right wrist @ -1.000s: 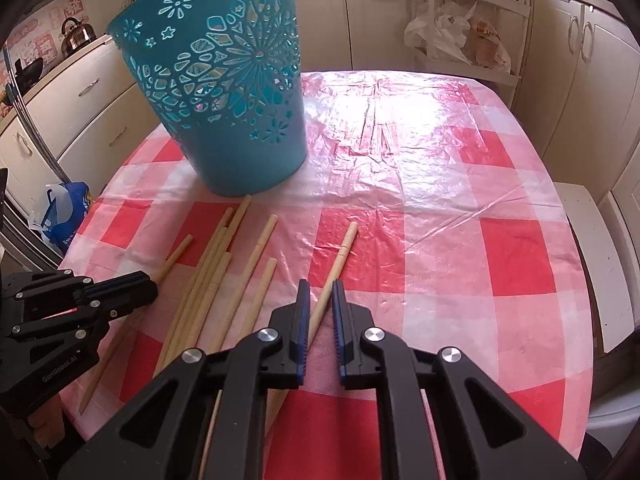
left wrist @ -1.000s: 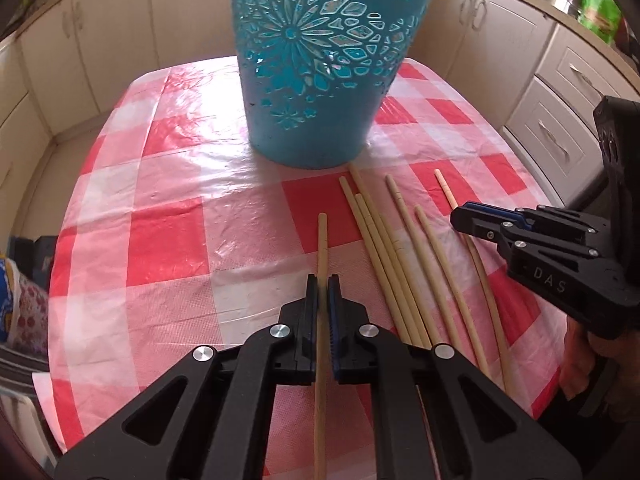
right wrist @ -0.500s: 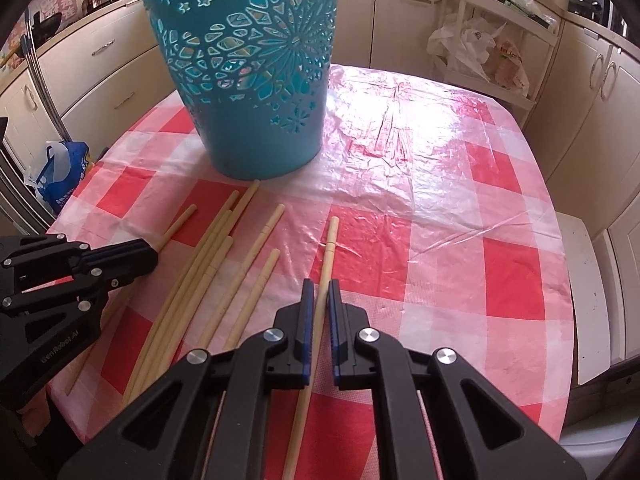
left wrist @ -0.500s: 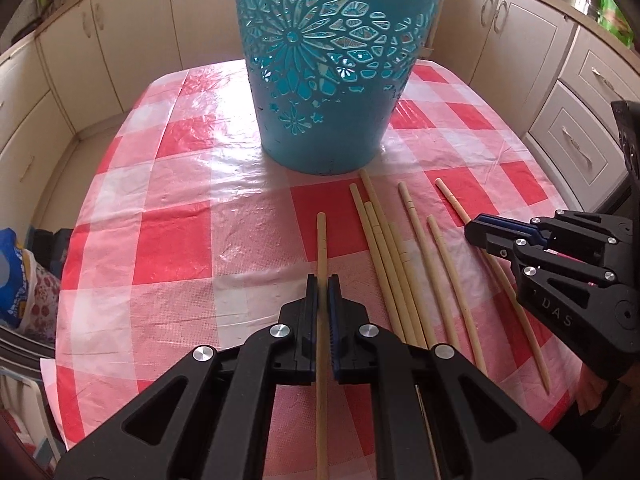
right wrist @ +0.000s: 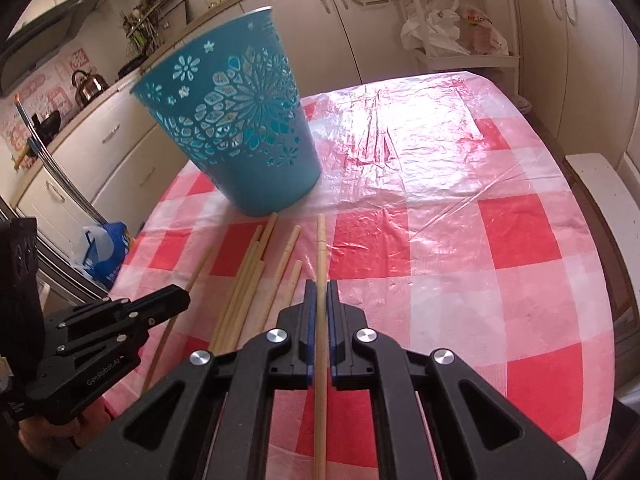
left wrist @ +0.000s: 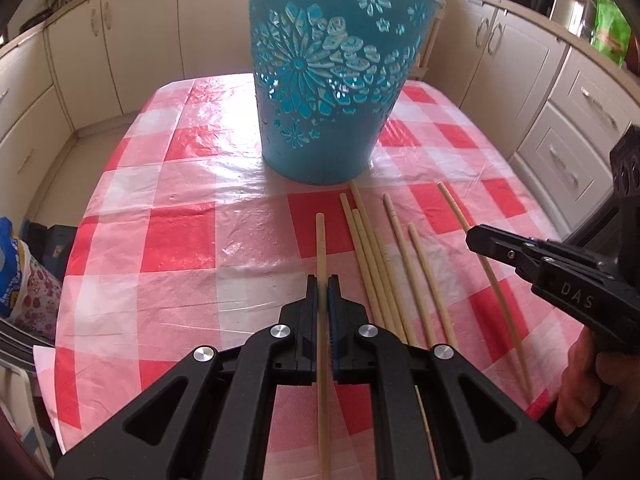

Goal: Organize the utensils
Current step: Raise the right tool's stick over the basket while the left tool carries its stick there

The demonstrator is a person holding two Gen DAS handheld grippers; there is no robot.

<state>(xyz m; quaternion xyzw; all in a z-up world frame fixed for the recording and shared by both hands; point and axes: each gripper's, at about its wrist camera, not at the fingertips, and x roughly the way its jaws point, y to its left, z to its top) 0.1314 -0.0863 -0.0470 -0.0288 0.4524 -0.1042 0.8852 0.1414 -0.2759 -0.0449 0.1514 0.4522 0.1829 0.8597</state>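
A round table under a red-and-white checked plastic cloth (left wrist: 180, 240) stands in a kitchen, and a tall teal cut-out basket (left wrist: 324, 92) sits upright on its far middle. At the near left, the left gripper (left wrist: 322, 292) has its jaws pinched together on one wooden chopstick (left wrist: 320, 240), whose free end points away toward the basket. Just to its right a loose bundle of six more chopsticks (left wrist: 380, 264) lies flat on the cloth, fanning out with their far tips close to the basket's base. At the near right, the right gripper (right wrist: 318, 300) has just been closing and now clamps a second chopstick (right wrist: 321, 248) that runs lengthwise between its jaws, its tip also aimed at the basket. Both held sticks are gripped around the middle, with a long part reaching ahead. The likely trouble from here: a thin smooth stick could swivel or slide in so narrow a pinch when tipped upright. The basket's rim is high and its walls pierced, so a tip brought in too low might strike the side or catch in a cut-out. With both hands converging, the two grippers might also knock together.
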